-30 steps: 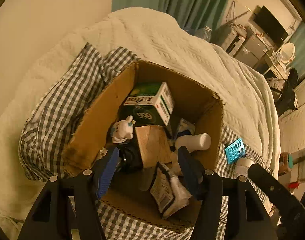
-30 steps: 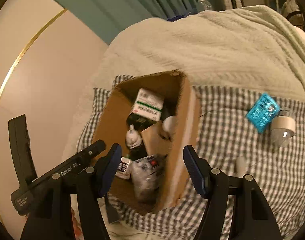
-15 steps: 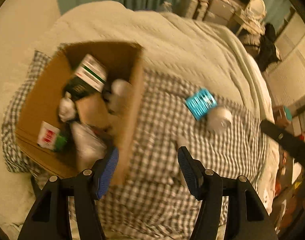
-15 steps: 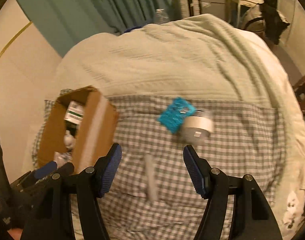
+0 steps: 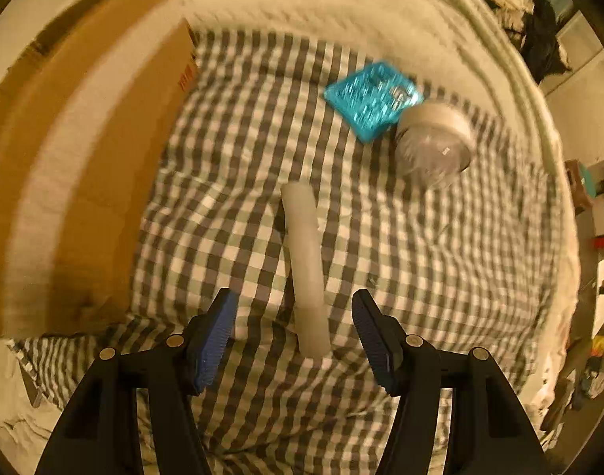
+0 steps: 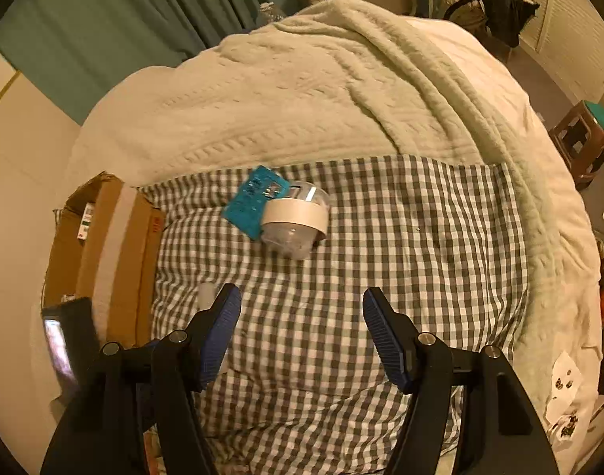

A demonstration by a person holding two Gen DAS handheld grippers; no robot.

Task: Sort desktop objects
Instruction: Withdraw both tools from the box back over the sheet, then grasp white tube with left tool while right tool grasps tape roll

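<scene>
Left wrist view: my left gripper points down at the checked cloth, its jaws apart and closing, the blue pads clear of everything. Between them at lower centre lies a pale, whitish tube, lengthwise up the frame, its near end sitting in the gap between the fingertips but touching neither pad. The frame is smeared by motion. At upper right of centre a turquoise grid-patterned box rests on the cloth, and just beside its right corner, touching or nearly so, a round container with a white band and a clear dome lies tipped on its side. The cardboard box fills the left side; I see only its outer wall and a pale tape strip. Right wrist view: my right gripper hovers over bare checked cloth at lower centre, jaws spread wide with nothing between them. The turquoise box and domed container sit together above it, at centre frame. The tube's end shows just left of the left finger, mostly hidden behind it. The cardboard box stands at the left edge, a label visible inside. A cream knitted blanket covers the upper half, green curtains behind it.
</scene>
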